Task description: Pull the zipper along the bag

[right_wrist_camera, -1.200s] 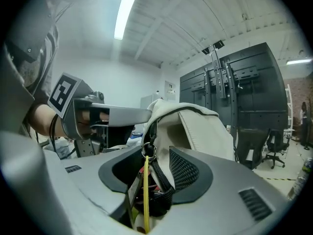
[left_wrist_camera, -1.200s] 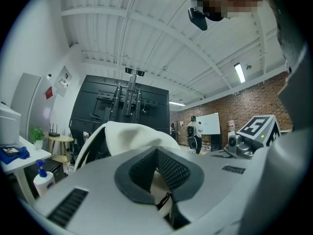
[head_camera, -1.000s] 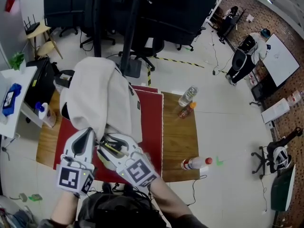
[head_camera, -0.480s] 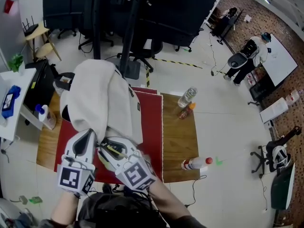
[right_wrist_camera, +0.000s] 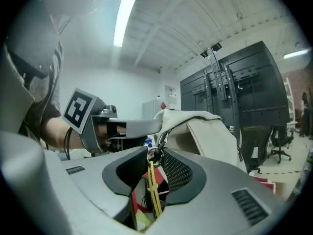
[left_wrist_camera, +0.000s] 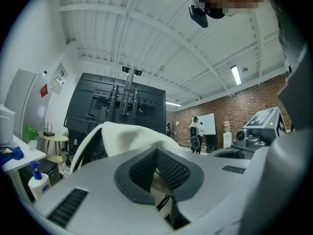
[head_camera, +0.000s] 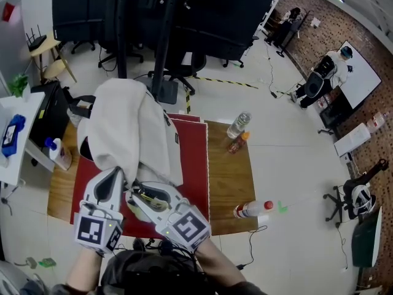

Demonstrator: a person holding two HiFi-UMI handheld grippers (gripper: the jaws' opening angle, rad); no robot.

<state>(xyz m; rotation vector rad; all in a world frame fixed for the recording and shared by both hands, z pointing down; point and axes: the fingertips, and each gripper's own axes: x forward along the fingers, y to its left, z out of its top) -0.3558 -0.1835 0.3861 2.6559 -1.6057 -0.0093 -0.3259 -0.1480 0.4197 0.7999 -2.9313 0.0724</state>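
Observation:
A white bag [head_camera: 132, 128] stands on the red mat [head_camera: 195, 158] of a wooden table. My left gripper [head_camera: 118, 176] is shut on a fold of the bag's fabric [left_wrist_camera: 128, 135] at its near lower edge, the cloth pinched between its pads [left_wrist_camera: 168, 168]. Just right of it, my right gripper [head_camera: 137, 196] is shut on the zipper pull [right_wrist_camera: 155, 154], a small metal ring at the jaw tips. A yellow tag [right_wrist_camera: 154, 187] hangs from the ring down between the pads. The left gripper [right_wrist_camera: 157, 124] shows in the right gripper view too, holding the bag's edge [right_wrist_camera: 210, 131].
A clear water bottle [head_camera: 239, 125] and an orange bottle [head_camera: 239, 142] lie at the table's far right. A red-capped bottle [head_camera: 252, 210] lies at its near right corner [head_camera: 236, 183]. A spray bottle [head_camera: 56, 152] stands left. A black chair [head_camera: 184, 66] stands behind.
The right gripper's jaws have drawn in onto the zipper pull, and its marker cube has shifted slightly right and toward me. The left gripper has stayed put on the fabric.

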